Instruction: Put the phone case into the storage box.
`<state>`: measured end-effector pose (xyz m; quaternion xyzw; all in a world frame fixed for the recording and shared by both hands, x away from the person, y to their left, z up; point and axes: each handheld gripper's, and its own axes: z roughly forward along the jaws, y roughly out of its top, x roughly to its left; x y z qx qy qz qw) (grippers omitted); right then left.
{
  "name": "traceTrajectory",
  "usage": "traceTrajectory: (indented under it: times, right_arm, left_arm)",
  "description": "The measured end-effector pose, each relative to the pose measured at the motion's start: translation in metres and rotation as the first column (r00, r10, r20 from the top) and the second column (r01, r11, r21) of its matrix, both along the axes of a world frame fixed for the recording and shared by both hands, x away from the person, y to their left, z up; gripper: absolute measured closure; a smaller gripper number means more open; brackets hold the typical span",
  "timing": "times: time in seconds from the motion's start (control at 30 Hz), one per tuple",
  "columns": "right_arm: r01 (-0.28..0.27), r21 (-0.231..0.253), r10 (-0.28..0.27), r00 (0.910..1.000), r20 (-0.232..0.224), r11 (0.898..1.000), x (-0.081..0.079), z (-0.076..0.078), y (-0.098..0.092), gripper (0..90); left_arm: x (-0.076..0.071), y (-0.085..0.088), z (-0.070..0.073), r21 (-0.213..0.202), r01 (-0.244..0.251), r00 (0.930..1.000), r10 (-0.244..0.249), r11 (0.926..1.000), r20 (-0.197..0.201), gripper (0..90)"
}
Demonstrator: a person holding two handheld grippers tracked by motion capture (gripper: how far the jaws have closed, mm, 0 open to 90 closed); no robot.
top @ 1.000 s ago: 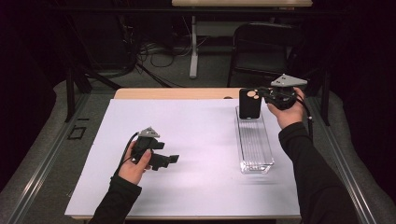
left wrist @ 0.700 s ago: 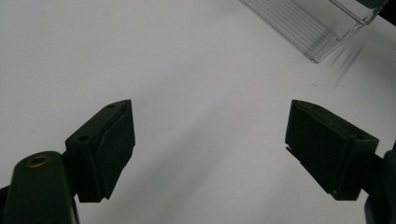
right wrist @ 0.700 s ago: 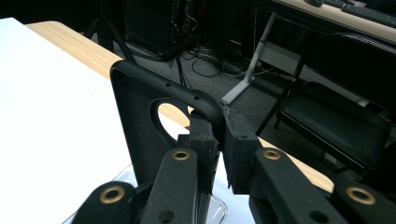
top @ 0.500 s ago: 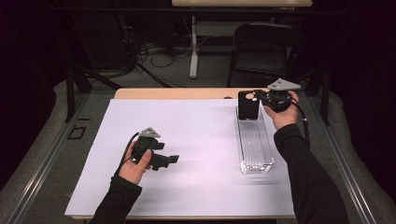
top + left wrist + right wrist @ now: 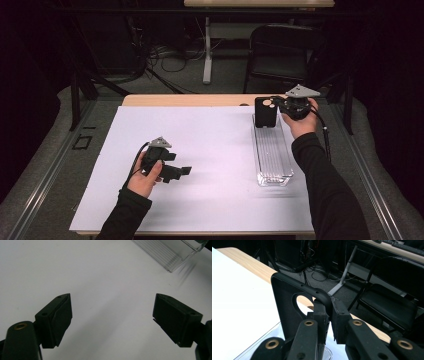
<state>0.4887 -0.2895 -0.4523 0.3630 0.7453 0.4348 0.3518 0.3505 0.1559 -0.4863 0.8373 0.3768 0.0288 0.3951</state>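
A black phone case (image 5: 265,112) stands upright at the far end of a long clear plastic tray (image 5: 273,159). My right gripper (image 5: 276,105) is shut on the case's right edge. In the right gripper view its jaws (image 5: 329,308) pinch the rim of the case (image 5: 287,302) beside the camera cut-out. I cannot tell whether the case touches the tray floor. My left gripper (image 5: 184,171) rests low over the white sheet at the near left, jaws wide open with nothing between them (image 5: 112,301). A corner of the tray (image 5: 172,252) shows in the left gripper view.
A white sheet (image 5: 210,145) covers most of the wooden table (image 5: 185,100). Behind the table stand a black folding chair (image 5: 282,50), a table leg and loose cables on the floor. A cable trails from the right gripper along the sleeve.
My right gripper has sunk a little with the phone case, toward the far end of the tray. The left gripper has stayed where it was, still open.
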Motion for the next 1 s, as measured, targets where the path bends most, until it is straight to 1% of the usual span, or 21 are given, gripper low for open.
traceTrajectory:
  times: [0.13, 0.2, 0.33, 0.5, 1.0]
  right_arm:
    - [-0.001, 0.006, 0.001, 1.0000, 0.003, 1.000, 0.001, -0.001, -0.001, 84.1]
    - [-0.002, 0.018, 0.002, 1.0000, -0.001, 1.000, 0.001, -0.003, -0.001, 84.1]
    - [-0.006, 0.028, 0.005, 1.0000, 0.006, 1.000, 0.002, -0.005, 0.000, 84.1]
    - [-0.013, 0.015, 0.013, 0.9999, 0.005, 1.000, 0.002, -0.004, -0.001, 83.9]
    - [0.001, -0.013, -0.001, 1.0000, -0.007, 1.000, 0.006, -0.008, -0.015, 81.2]
  left_arm:
    - [0.000, -0.001, -0.001, 0.000, -0.004, 1.0000, 0.004, 1.0000, -0.003, 16.3]
    - [0.000, -0.001, -0.001, 0.000, -0.004, 1.0000, 0.004, 1.0000, -0.003, 16.3]
    - [0.000, 0.000, -0.001, 0.001, -0.003, 1.0000, 0.003, 1.0000, -0.001, 16.3]
    - [-0.001, -0.001, -0.001, 0.002, -0.001, 1.0000, 0.001, 1.0000, 0.001, 16.3]
    - [0.000, -0.004, -0.003, 0.010, 0.007, 1.0000, -0.006, 0.9999, -0.006, 16.3]
